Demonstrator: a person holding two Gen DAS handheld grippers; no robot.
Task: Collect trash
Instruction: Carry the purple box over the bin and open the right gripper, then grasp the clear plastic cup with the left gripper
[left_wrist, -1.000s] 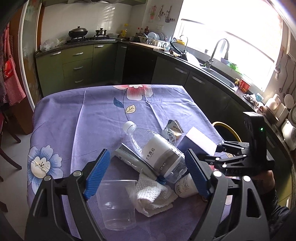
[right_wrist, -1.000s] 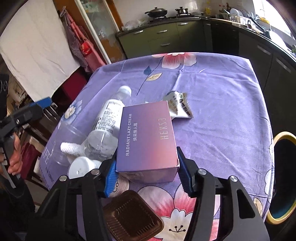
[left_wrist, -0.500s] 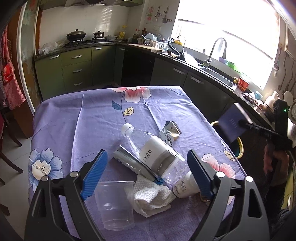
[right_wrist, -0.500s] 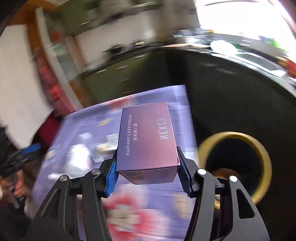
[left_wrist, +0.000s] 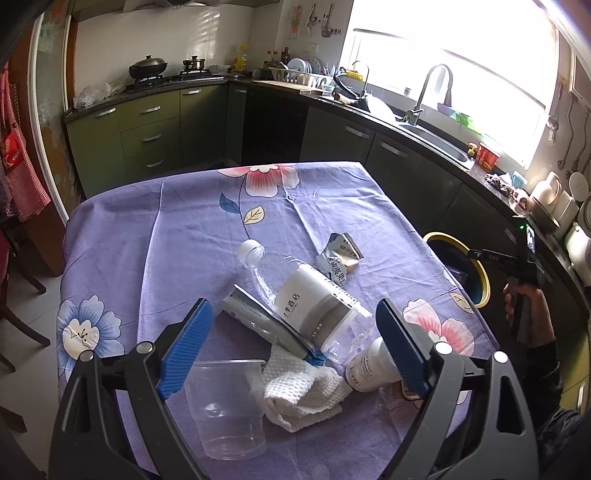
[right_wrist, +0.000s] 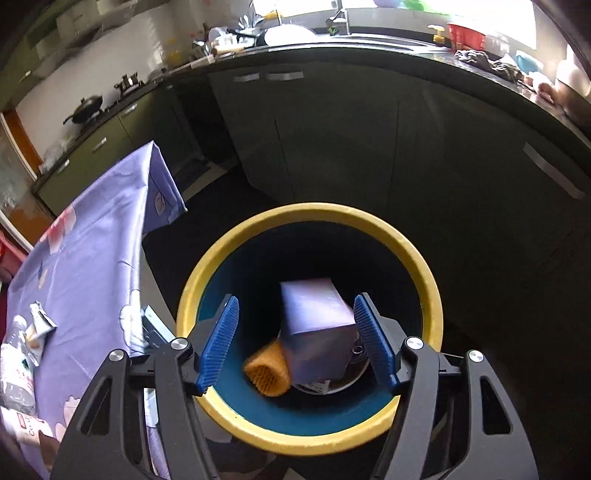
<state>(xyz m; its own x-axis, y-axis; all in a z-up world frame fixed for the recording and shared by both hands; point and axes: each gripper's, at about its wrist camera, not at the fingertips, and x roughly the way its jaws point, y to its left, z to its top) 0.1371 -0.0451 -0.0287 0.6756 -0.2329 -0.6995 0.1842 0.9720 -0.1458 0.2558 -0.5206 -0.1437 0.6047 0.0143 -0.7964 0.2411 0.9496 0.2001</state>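
From the left wrist view, the left gripper (left_wrist: 291, 347) hangs over the near end of the purple flowered tablecloth (left_wrist: 155, 236) with its blue jaws spread wide and opening a touch more, nothing pinched between them. Below it the rubbish is bunched together: a clear plastic cup (left_wrist: 227, 406) on its side, a crumpled white paper towel (left_wrist: 303, 391) touching it, a big plastic bottle (left_wrist: 299, 291) lying across a flat silvery tube (left_wrist: 251, 317), a small white bottle (left_wrist: 369, 365) by the right jaw, and a torn foil wrapper (left_wrist: 338, 258) further off. Over at the table's far right, a hand (left_wrist: 528, 306) holds the other tool above the yellow-rimmed bin (left_wrist: 480, 284). Now the right wrist view: the right gripper (right_wrist: 295, 339) points down into that bin (right_wrist: 310, 214), jaws opening, and the purple box (right_wrist: 317, 325) is blurred and clear of both pads, so it looks to be dropping in beside an orange roll (right_wrist: 267, 369). So the box drop is the step in hand; next, I'd say, swing back for another piece, and the cup sits handiest for the left.
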